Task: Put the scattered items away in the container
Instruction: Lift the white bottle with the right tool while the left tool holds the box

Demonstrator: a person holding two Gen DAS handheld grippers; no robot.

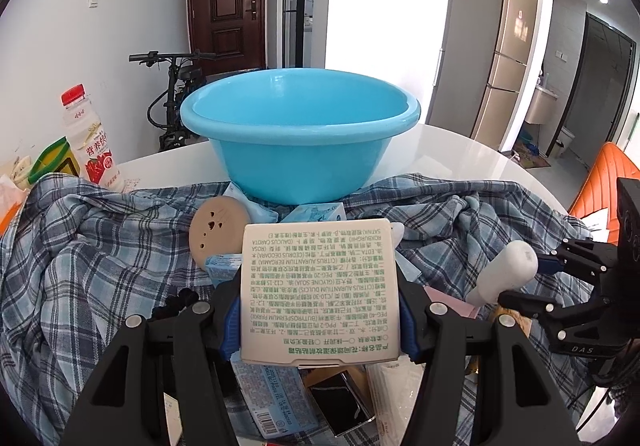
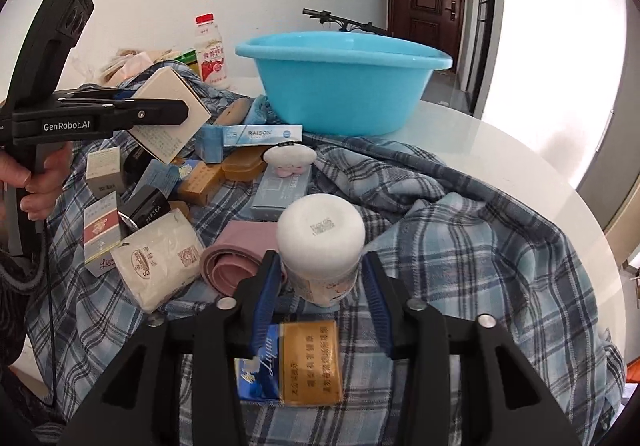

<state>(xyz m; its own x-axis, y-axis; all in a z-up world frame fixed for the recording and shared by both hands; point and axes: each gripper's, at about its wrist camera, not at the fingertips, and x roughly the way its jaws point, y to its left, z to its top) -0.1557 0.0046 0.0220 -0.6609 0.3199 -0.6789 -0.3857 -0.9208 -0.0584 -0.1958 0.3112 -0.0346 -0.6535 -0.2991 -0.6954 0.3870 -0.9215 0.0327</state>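
Here, a flat cream box [image 1: 320, 290] with green print is held up over the mess, clamped tight between the jaws of the left gripper [image 1: 320, 310]. A white jar [image 2: 322, 246] is seen between the jaws of the right gripper [image 2: 322, 286]. The left blue pad looks to touch the jar, but a small gap is seen at the right pad, so the jaws seem a bit loose and the jar may not be gripped firmly.

The blue basin [image 1: 300, 133] is set at the far side of the round white tabletop [image 2: 520, 165], on the far edge of a plaid shirt [image 2: 460, 246] that is spread over the tabletop. Nothing can be seen inside the basin from here. Many small things are scattered on the shirt in front of it: a tissue pack [image 2: 160, 262], a pink roll [image 2: 236, 254], a gold and blue packet [image 2: 296, 362], and little boxes. A milk bottle [image 1: 90, 141] is stood near the left edge.

Things could go wrong from here. If the jar is lifted with loose jaws, it could be dropped and rolled off the tabletop. The basin could be bumped and pushed back if the box is carried too low. The shirt could be snagged and dragged, and the small things on it could be spilled.
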